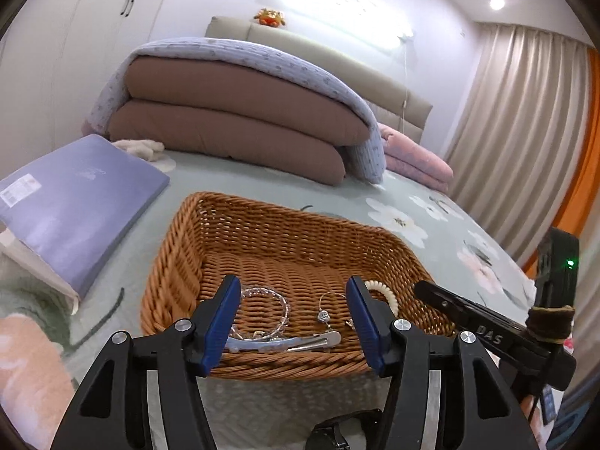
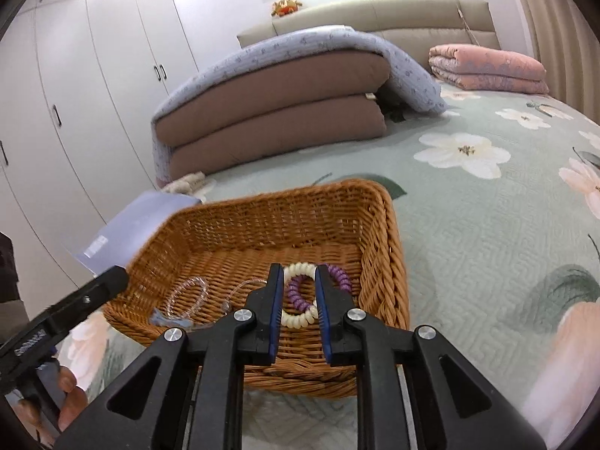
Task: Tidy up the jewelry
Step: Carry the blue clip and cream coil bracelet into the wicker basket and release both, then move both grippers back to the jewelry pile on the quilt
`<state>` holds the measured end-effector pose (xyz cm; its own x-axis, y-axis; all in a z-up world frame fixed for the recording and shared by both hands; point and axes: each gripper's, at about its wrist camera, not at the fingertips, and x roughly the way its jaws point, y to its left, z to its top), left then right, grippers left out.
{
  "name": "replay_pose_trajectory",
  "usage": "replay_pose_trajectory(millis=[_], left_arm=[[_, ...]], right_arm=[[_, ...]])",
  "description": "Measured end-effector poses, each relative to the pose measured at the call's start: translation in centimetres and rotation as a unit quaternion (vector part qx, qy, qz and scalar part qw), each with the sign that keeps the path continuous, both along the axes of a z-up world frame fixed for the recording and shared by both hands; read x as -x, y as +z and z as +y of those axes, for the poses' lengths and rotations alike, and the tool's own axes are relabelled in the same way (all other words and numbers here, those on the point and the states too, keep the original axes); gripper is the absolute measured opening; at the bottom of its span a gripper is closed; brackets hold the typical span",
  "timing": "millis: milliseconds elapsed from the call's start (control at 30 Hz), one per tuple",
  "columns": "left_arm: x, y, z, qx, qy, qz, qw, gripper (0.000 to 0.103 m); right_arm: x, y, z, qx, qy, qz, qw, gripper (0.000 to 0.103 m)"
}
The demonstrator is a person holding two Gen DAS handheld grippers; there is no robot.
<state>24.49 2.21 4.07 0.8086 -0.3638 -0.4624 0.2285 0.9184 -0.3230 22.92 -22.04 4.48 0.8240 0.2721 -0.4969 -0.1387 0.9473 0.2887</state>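
Wicker holds everything here: the jewelry lies in the near end of a woven basket that sits on the bed. Toward the left side are a clear beaded bracelet, a thin silver hoop with a small charm and a long pale hair clip against the near wall. At the right side lie a cream coil band and a purple coil band, overlapping each other.

All of it looks light. The coil bands should be springy and forgiving, best pinched across a single strand of the loop. The hoop is thin and likely to bend or slip, so a gentle hold on its wire near the charm seems wiser. The clip is stiff and flat, easiest taken across its middle.

The left tool hangs just above the near rim, wide open and empty. The right tool is over the coil bands, its jaws narrowly apart and gripping nothing that shows.

Folded quilts are stacked farther up the bed.
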Motion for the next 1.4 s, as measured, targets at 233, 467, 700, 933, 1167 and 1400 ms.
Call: replay_pose_trajectory(millis=[233,467,700,933,1167,1400], left_arm=[[0.9,0.6,0.0,0.001,0.000,-0.014,0.9999,0.060],[4.9,2.2,-0.2,0.004,-0.001,-0.055,0.9985,0.060],[12.3,2.3,-1.2,-0.008,-0.035,-0.049,0.9981,0.060],[17.3,-2.0,-0.9,-0.016,-0.045,0.002,0.9989,0.060],[16.1,-5.0,-1.9,-0.029,-0.061,0.065,0.9956,0.053],[15.0,-6.8,-1.9,-0.011,-0.080,0.111,0.9905,0.039]], right_arm=[[2.1,1.6,0.3,0.003,0.001,-0.053,0.999,0.037],[5.4,3.0,0.0,0.000,-0.012,-0.045,0.999,0.037],[12.6,0.9,-0.9,-0.004,0.016,0.017,1.000,0.037],[20.4,-2.6,-1.0,0.046,0.051,0.042,0.997,0.037],[21.8,-5.8,-1.6,0.033,0.086,0.073,0.993,0.037],[22.9,-6.6,0.4,0.077,0.106,0.076,0.988,0.037]])
